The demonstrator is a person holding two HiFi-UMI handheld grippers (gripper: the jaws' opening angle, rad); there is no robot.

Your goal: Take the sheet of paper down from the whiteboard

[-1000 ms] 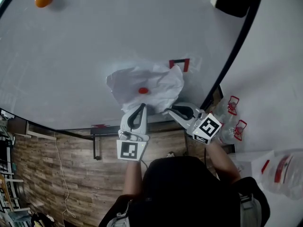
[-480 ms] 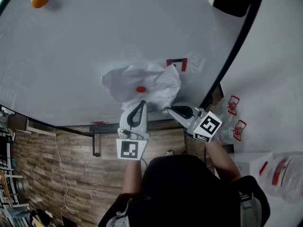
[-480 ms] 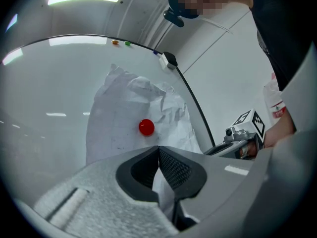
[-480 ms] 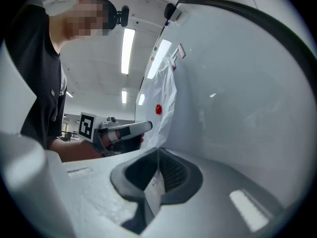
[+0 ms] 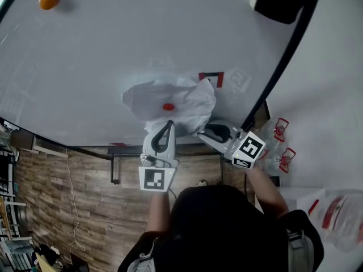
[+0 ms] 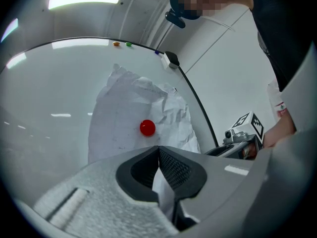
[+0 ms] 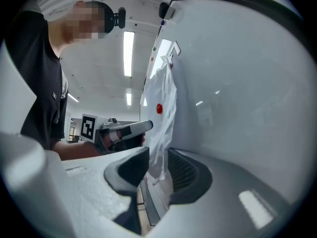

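Whiteboard (image 5: 102,55) bearing one crumpled paper sheet (image 5: 190,98) under one red magnet (image 5: 168,107)

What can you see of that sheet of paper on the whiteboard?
The sheet of paper is white, thin and badly crumpled, hanging against the whiteboard under a round red magnet near its middle. The left tongs are shut on its bottom edge. The right tongs have just been opening; its lower corner hangs between them, unpressed.

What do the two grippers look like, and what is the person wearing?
Left gripper and right gripper: light grey bodies, black ribbed fingers, each with a white cube bearing black square markers. The person wears a black short-sleeved shirt.
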